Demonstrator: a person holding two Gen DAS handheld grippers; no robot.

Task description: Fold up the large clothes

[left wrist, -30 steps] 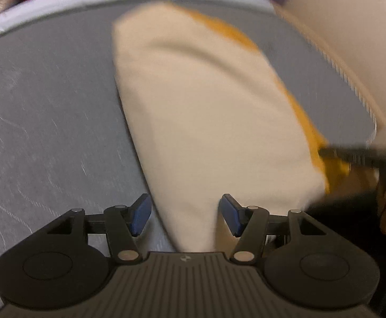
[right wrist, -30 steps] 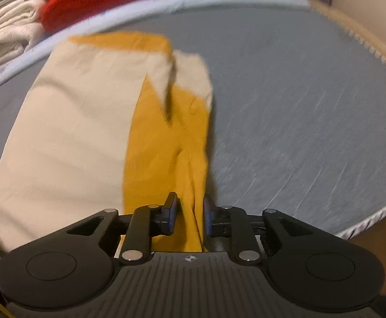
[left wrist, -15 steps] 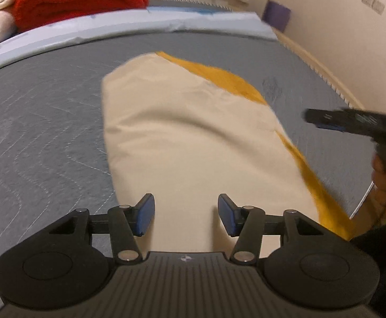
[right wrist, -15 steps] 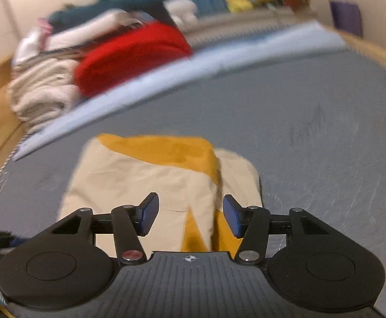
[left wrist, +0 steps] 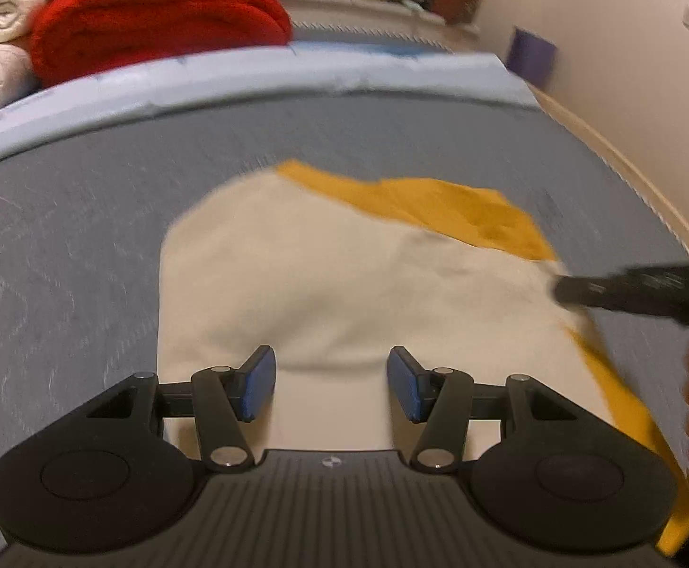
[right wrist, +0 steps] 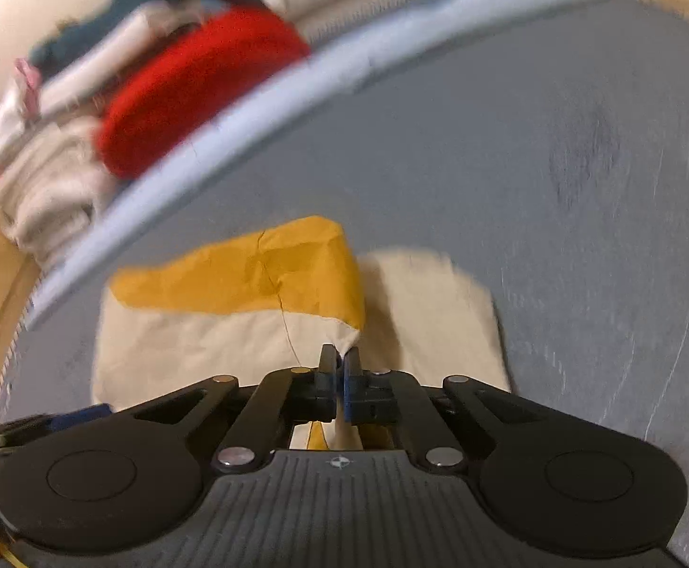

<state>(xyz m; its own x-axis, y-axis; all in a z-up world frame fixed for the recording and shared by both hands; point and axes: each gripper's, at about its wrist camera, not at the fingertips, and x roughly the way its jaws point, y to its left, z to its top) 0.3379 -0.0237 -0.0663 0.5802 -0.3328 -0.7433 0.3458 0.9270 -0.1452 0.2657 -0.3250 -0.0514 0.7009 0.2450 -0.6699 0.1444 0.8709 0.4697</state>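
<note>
Your right claw (right wrist: 340, 378) pinches the cream-and-yellow garment (right wrist: 231, 331) at its near corner; the cloth lies on the bed, stretching toward frame-left. Your left claw (left wrist: 331, 390), spread wide, hovers over its cream centre.

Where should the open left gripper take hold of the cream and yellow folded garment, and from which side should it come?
The left gripper, open, likely does best on the near hem of the cream and mustard-yellow folded garment, approached from the person's side, low along the grey mattress. That edge lies flat between its fingers, and the right gripper already pinches the garment's right corner.
</note>
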